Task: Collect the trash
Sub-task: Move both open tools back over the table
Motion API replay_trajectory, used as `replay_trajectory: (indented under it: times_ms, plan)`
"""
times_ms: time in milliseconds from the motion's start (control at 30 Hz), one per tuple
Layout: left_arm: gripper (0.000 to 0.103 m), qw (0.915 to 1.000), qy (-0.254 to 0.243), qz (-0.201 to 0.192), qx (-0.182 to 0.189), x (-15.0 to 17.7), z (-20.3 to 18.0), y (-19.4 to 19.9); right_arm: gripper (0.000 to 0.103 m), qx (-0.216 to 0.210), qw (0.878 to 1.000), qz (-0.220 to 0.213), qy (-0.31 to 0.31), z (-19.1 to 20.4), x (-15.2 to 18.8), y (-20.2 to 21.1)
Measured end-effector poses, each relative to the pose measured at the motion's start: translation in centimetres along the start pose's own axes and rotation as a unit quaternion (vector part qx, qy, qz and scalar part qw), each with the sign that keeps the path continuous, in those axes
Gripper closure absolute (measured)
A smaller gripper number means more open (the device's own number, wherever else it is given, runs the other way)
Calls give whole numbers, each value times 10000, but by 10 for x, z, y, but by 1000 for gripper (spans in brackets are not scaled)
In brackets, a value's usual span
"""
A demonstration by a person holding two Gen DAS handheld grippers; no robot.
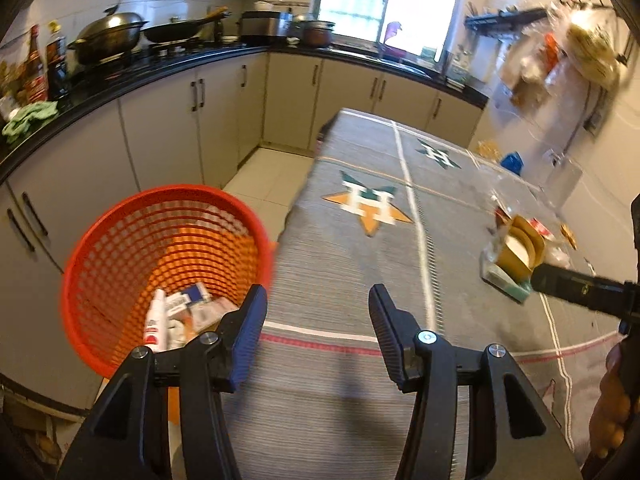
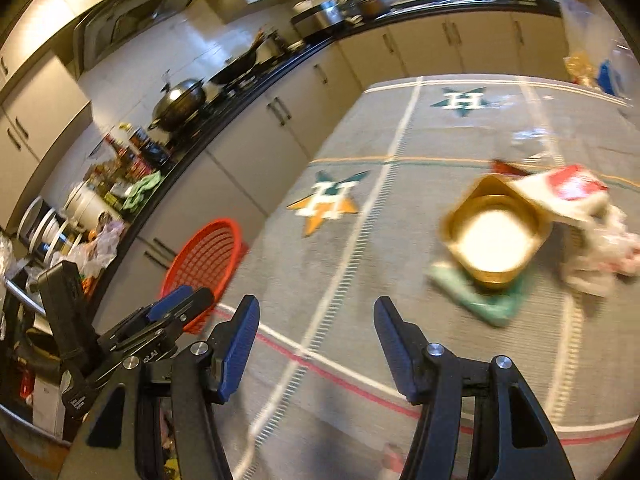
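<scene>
My right hand-held gripper (image 2: 316, 344) hangs open, empty, above the striped grey table (image 2: 360, 264); the gold square foil tray (image 2: 494, 232) lies ahead at right of frame, on a green packet (image 2: 480, 300), beside crumpled white wrappers (image 2: 600, 252).

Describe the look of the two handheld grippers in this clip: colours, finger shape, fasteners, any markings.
Both the left gripper and right gripper are matte black plastic. Each has two angular tapering fingers lined with blue ribbed pads, pinned by round silver screws. Small white lettering, unreadable, marks the left gripper's body in the right wrist view. A bare hand holds the right one; no cables show.
</scene>
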State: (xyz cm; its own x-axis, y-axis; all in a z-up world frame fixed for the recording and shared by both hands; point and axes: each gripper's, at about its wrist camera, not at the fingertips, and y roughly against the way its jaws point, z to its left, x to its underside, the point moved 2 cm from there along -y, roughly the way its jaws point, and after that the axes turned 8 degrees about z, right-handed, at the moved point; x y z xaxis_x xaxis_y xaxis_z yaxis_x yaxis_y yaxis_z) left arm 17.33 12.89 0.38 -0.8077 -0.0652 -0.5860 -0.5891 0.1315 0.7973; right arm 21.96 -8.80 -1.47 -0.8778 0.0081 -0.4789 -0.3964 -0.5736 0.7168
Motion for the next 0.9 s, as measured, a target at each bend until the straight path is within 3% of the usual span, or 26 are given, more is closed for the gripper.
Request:
replay_trajectory:
  times_ms: [133,267,367,467,833,900]
  plan:
    - [51,9997,-201,130,55,3,-26,-9,39,284,9988,-264,-287,-35,6,26]
    - [51,9985,-490,238,100,6,-56,-15,39,851,9928,-620,-566,-67,9,54]
    - [51,9972,-687,277,126,4,-78,-18,39,1765,9771,-912,-760,-92,10,73]
    - [50,9959,-839,291,147,0,-96,-21,38,2384,9628,-1064,-692,-105,8,79]
    - [45,9926,-1129,394,223,-31,-139,-38,38,2895,9528,-889,-213,-113,2,47]
    - [44,9919,-1165,437,260,-38,-147,-43,55,2861,9541,-864,-172,-115,3,41]
